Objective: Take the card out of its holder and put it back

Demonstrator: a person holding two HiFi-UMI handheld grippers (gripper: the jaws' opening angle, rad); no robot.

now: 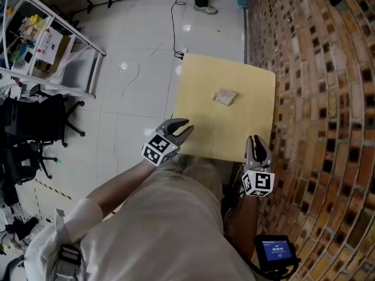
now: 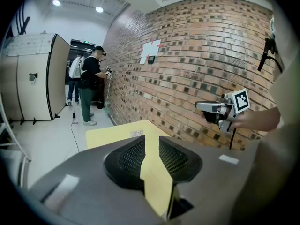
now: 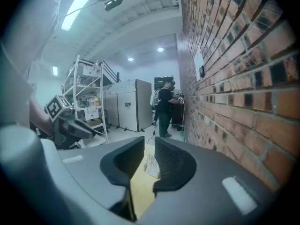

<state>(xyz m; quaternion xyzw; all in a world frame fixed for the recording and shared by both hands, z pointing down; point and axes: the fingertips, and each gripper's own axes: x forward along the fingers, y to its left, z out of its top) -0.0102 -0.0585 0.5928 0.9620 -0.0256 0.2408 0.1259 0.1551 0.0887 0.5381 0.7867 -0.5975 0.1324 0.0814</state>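
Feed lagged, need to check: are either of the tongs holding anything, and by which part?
Nothing is held. The left tongs and right tongs are both open and empty; the card holder lies on the table, apart from both.

We find open room over the table (image 1: pixel 199 86) on every side of the holder (image 1: pixel 225 96). The wall (image 1: pixel 316 110) crowds its right edge; leftward lies open floor (image 1: pixel 135 98).

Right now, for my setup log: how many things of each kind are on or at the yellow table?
card holder: 1
grippers: 2 (left gripper, right gripper)
Total: 3
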